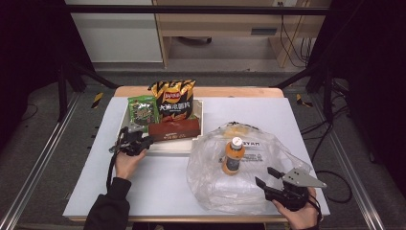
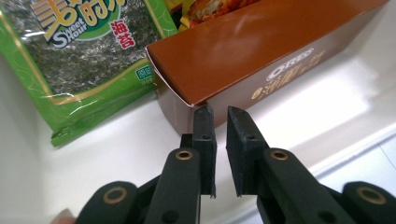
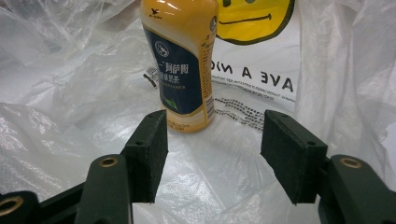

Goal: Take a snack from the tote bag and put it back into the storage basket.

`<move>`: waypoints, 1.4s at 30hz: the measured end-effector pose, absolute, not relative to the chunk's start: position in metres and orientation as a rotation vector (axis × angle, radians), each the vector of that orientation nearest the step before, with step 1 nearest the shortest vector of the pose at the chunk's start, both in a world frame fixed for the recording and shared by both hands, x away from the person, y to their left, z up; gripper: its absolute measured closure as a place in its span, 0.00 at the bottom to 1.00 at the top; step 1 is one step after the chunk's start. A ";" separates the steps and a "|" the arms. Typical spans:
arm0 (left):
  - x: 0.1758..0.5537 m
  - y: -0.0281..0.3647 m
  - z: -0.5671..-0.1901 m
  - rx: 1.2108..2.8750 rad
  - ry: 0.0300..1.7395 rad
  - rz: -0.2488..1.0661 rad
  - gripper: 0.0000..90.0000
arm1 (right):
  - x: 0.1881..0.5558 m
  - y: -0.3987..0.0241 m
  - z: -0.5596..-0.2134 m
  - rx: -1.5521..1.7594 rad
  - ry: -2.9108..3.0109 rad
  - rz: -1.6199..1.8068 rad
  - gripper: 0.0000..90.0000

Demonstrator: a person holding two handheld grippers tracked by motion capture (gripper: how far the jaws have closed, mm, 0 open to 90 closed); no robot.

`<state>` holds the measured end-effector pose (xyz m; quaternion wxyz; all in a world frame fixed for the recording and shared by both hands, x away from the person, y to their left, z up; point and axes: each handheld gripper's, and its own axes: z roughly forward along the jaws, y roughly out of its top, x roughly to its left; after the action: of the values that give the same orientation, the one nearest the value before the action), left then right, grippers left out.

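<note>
- Left gripper [image 2: 221, 116] sitting nearly clenched, small gap, holding nothing, tips at brown box [image 2: 243, 56] end, prob. just touching.
- Right gripper [image 3: 212, 140] hanging released near table [image 1: 287, 112] front-right corner, facing bottle [image 3: 184, 60] standing on plastic bag [image 3: 70, 93].

Lab: metal frame [image 1: 72, 72], floor cables [image 1: 335, 124]

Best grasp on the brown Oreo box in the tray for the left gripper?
Probably across the near end of the Oreo box, one jaw on its top face, one on its labelled side. It lies lengthwise in the white tray and that end points at the left gripper, whose narrow jaw gap must widen first. The seaweed packet crowds one side.
</note>
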<state>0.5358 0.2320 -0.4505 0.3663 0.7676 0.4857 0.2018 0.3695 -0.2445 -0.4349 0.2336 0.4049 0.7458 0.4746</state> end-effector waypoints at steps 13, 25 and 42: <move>0.535 0.231 -0.449 1.967 1.237 0.528 0.85 | 0.370 -0.245 -0.435 1.109 2.046 1.307 0.47; 0.486 0.223 -0.424 1.974 1.026 0.532 0.69 | 0.370 -0.239 -0.422 1.077 1.996 1.380 0.49; 0.442 0.232 -0.425 1.948 0.977 0.549 0.47 | 0.394 -0.204 -0.407 1.055 1.990 1.442 0.36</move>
<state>0.4420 0.2317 -0.4250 0.4323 0.7817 0.3920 0.2202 0.3944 -0.2044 -0.4070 0.2316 0.3838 0.7239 0.5245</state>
